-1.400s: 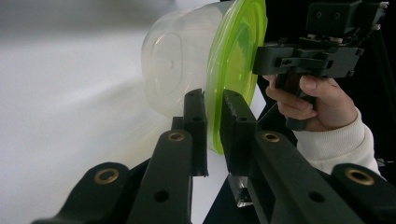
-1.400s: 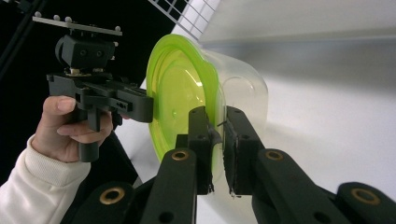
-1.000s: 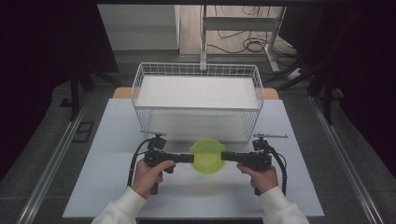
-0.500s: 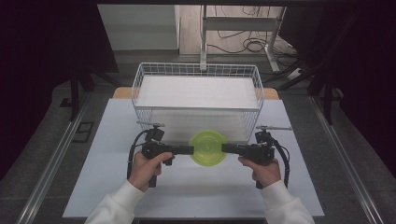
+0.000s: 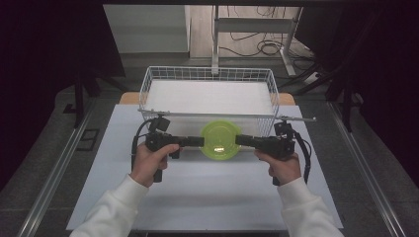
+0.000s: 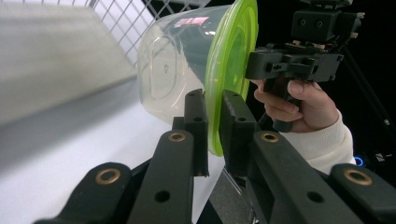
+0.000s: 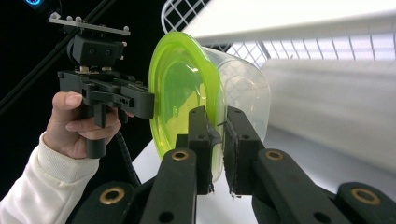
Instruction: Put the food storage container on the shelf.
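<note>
A clear plastic container with a lime-green lid (image 5: 220,139) hangs just above the white table, close in front of the wire basket. My left gripper (image 5: 200,142) is shut on the lid's left rim and my right gripper (image 5: 240,140) on its right rim. In the left gripper view the jaws (image 6: 212,105) pinch the green rim, with the clear tub (image 6: 168,65) on their left. The right gripper view shows its jaws (image 7: 215,126) clamped on the lid's edge (image 7: 180,93), the tub (image 7: 245,88) to their right.
A white wire basket (image 5: 148,84) with a white bottom stands at the table's far edge, right behind the container. The white table (image 5: 212,197) stretches toward the person. Dark floor and metal rails flank both sides.
Both hands have risen with the container held between them. In the high view it has shifted toward the basket's front wall. The jaws keep their grip.
</note>
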The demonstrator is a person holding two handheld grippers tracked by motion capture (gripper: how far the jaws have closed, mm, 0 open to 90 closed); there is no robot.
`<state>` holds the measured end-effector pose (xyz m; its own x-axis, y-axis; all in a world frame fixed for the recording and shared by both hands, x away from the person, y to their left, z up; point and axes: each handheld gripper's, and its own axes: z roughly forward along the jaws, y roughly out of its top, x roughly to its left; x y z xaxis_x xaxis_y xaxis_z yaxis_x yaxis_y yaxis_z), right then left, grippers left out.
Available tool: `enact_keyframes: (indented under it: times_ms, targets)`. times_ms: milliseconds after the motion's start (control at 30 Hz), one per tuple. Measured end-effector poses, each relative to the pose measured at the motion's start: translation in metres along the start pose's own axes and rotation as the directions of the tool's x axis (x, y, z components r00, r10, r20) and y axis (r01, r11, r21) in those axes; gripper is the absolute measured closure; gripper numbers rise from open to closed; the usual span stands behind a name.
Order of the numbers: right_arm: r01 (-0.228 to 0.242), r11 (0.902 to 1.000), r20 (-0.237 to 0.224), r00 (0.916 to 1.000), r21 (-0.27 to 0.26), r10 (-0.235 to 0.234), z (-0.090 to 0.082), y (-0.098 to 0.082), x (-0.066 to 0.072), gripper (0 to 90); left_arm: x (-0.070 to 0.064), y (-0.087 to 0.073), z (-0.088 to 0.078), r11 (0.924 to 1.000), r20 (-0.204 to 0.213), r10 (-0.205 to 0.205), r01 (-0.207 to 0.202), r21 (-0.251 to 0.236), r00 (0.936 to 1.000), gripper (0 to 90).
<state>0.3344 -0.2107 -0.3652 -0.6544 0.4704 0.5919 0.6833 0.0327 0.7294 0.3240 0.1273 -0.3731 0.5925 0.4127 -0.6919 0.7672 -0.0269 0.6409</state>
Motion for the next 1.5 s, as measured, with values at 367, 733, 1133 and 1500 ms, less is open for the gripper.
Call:
enact_keyframes:
  times_ms: [367, 733, 1133, 1500]
  targets:
    - [0.036, 0.9993, 0.005, 0.9993, -0.013, -0.036, 0.001, 0.049, 0.010, 81.2, -0.006, 0.042, -0.012, 0.9996, 0.014, 0.017, -0.017, -0.024, 0.9998, 82.8]
    - [0.019, 0.9998, 0.010, 0.9998, -0.001, -0.019, 0.011, 0.096, -0.001, 81.2, 0.006, 0.088, -0.014, 0.9995, 0.018, 0.006, -0.005, -0.030, 0.9998, 82.9]
    - [-0.032, 0.9993, 0.030, 0.9991, 0.021, 0.031, 0.027, 0.124, -0.024, 81.1, 0.039, 0.117, -0.004, 0.9977, 0.050, -0.067, 0.068, -0.007, 0.9965, 83.0]
    - [-0.131, 0.9900, 0.061, 0.9900, 0.053, 0.127, 0.043, 0.134, -0.047, 80.7, 0.060, 0.126, 0.004, 0.9881, 0.044, -0.154, 0.154, 0.008, 0.9871, 83.2]
